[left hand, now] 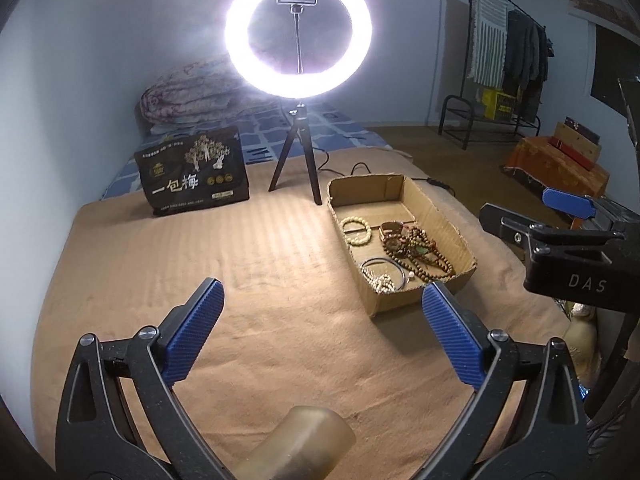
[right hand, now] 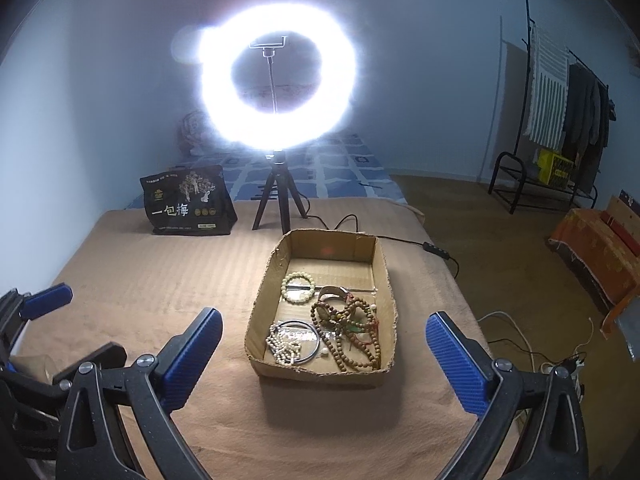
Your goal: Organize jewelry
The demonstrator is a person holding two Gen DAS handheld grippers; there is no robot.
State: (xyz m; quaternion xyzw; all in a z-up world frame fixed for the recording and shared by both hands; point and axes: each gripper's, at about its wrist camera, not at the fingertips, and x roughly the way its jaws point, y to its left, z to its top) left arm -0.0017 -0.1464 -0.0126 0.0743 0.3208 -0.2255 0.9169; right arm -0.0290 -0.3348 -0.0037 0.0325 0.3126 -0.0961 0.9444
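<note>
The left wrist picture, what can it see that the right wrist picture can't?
Only the left wrist view shows a yellowish cylinder at the bottom edge. Only the right wrist view shows white cables on the floor. Both show the cardboard box of jewelry, the ring light, the black bag, and both grippers, left gripper and right gripper, open and empty.

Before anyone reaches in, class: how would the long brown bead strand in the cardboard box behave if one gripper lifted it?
The brown bead strand lies in loose loops, so it would probably hang limp and swing. It overlaps the watch and other beads, so it may well drag neighbours along. Its round beads look smooth, so they might slip between the jaws unless pinched across the cord.
</note>
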